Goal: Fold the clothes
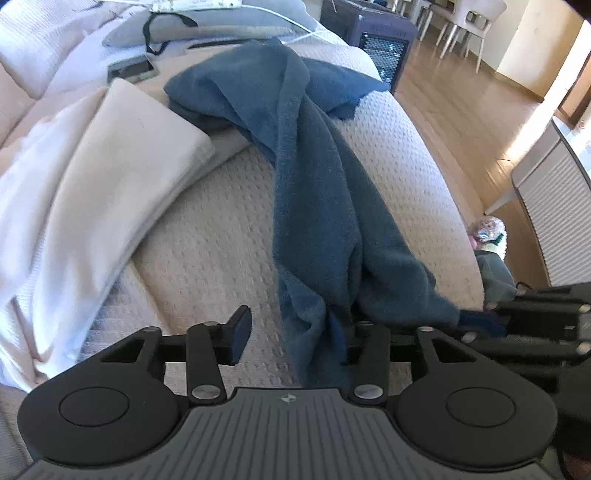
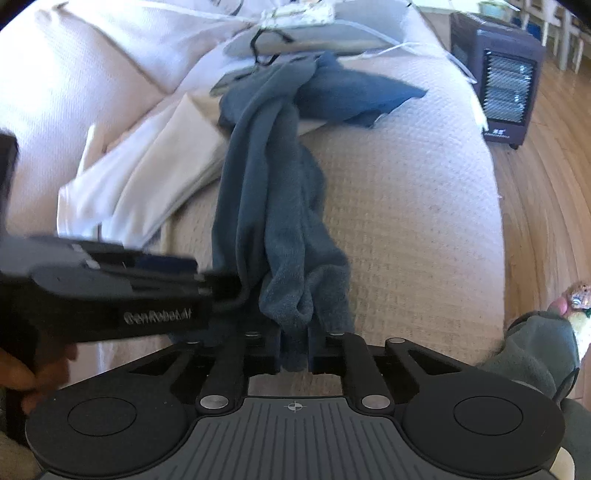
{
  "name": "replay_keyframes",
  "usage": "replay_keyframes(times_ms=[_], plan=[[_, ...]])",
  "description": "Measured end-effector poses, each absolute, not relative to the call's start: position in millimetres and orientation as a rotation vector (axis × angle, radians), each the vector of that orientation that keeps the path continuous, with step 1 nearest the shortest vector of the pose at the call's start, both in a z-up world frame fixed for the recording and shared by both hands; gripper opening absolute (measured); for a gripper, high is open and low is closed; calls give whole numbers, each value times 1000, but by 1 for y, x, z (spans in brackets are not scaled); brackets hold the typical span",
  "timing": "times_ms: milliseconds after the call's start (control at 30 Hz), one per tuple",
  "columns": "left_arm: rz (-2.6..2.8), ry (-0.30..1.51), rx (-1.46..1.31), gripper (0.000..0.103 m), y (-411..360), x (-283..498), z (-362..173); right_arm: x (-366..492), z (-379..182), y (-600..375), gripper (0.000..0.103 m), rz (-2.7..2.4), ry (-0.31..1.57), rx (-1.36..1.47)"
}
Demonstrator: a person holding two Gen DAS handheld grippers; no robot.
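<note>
- Blue terry cloth, a towel, lies bunched in a long rope down the beige waffle-weave bed cover; its far end drapes over a folded cream cloth.
- The near end of the towel sinks behind the gripper bodies in both views, so its lower edge is hidden.
- The left hand-held gripper has its jaws parted; the towel hangs between them and covers the right finger, so whether that pad touches the cloth cannot be told. The left finger stands clear of it.
- The right hand-held gripper is closed on a fold of the towel, pinched between its two pads.
- A hand at the left edge of the right wrist view is cut off and blurred.
- Grey pillow and a phone-like slab lie beyond; a dark heater stands on the wood floor.
</note>
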State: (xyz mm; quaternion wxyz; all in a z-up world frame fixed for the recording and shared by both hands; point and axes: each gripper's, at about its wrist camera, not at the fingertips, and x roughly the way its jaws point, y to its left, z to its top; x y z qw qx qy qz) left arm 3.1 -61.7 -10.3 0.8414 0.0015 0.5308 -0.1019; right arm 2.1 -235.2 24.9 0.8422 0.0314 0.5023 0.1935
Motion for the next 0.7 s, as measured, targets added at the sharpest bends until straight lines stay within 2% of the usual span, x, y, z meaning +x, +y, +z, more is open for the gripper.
replay_keyframes(times_ms=[33,133,433,533,700], plan=[[-233,1121,-6,16,-62,3,-11,2,27,-237,10,397,1052,70],[-249,1104,-6,7,-63,0,-8,1,34,-249,9,320,1012,50],[-176,1078,10,4,-39,-1,6,13,49,-316,9,44,934,56],[-187,1076,33,4,-42,-2,9,17,46,-330,9,8,958,83],[-199,1158,120,8,-59,0,-19,26,20,-330,12,4,1070,67]])
